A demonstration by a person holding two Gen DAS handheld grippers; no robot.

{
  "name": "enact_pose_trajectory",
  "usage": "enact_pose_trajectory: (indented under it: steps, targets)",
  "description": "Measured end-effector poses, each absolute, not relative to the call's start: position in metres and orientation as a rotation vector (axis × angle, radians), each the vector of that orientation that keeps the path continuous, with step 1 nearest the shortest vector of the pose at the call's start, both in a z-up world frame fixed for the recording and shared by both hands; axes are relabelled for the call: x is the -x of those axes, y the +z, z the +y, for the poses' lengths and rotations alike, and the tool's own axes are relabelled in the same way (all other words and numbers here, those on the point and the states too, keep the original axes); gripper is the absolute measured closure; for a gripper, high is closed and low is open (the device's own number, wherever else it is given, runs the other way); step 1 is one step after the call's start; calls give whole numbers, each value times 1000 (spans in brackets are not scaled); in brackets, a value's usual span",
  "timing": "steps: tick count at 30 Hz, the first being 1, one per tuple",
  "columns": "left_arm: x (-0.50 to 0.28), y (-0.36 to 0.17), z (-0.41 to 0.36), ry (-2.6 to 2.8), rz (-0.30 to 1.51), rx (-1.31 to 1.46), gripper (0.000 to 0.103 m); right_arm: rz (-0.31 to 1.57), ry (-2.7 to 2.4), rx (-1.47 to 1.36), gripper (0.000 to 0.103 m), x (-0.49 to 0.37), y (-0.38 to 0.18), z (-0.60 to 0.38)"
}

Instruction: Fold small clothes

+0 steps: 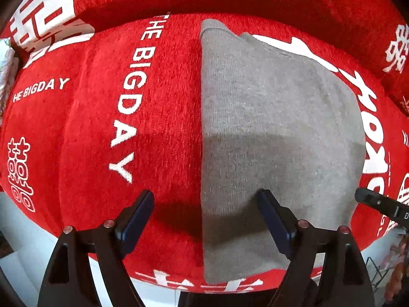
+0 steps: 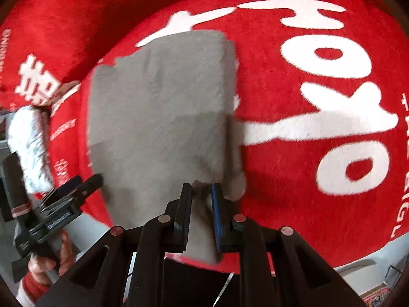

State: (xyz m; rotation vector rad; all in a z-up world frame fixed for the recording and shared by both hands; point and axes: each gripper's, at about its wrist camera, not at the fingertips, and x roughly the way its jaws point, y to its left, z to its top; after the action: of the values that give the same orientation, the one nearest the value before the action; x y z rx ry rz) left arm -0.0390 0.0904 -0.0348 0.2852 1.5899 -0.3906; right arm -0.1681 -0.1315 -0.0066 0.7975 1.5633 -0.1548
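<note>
While the left tongs (image 1: 204, 202) hang spread wide over the cloth, nothing sits between the pads; one pad is over bare red fabric, the other over the grey garment (image 1: 268, 140). Left wrist view: garment lies flat on the red cover (image 1: 102, 128) with white lettering, filling the centre-right of frame, its straight edge running top to bottom through the middle, a notched edge at upper right. Tip of the right tongs pokes in at the right edge, lower half. Pale floor shows lower left.

Right wrist view: right tongs (image 2: 201, 192) nearly closed, pinching a bunched corner of the grey garment at lower centre; fabric pulls up between the pads. Garment spreads from there to upper centre of frame. This view is motion-blurred. Only here: the left tongs seen from outside at lower left, with a person's hand (image 2: 48, 258) gripping the handle, red cuff below it. Also only here: a white bundle of cloth (image 2: 28, 148) at the left edge, just beside the red cover; can't tell what it is.
</note>
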Motion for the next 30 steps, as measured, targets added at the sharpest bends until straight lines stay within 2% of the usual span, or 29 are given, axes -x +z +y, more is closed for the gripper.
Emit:
enact_pose_trajectory:
  steps: [2,4,6,8,14,30]
  targets:
    - [45,-28,93,-414,1576,-302,18,1575,-120,-803,57,176,-6,-124]
    - [53,-28,97,-436,1580,-314,18,1605,-98,-798,54,187,-11,-114]
    - [63,-35,104,-454,1608,-332,18,1649,-122,-784,57,197,-22,-108]
    - [73,-50,110,-443,1650,-359,18,1676,-172,-793,92,204,-34,-109]
    - [85,-70,118,-424,1698,-351,18,1659,-237,-899,92,217,-49,-123]
    - [85,-20,108,-461,1642,-368,18,1627,-202,-836,92,207,0,-120]
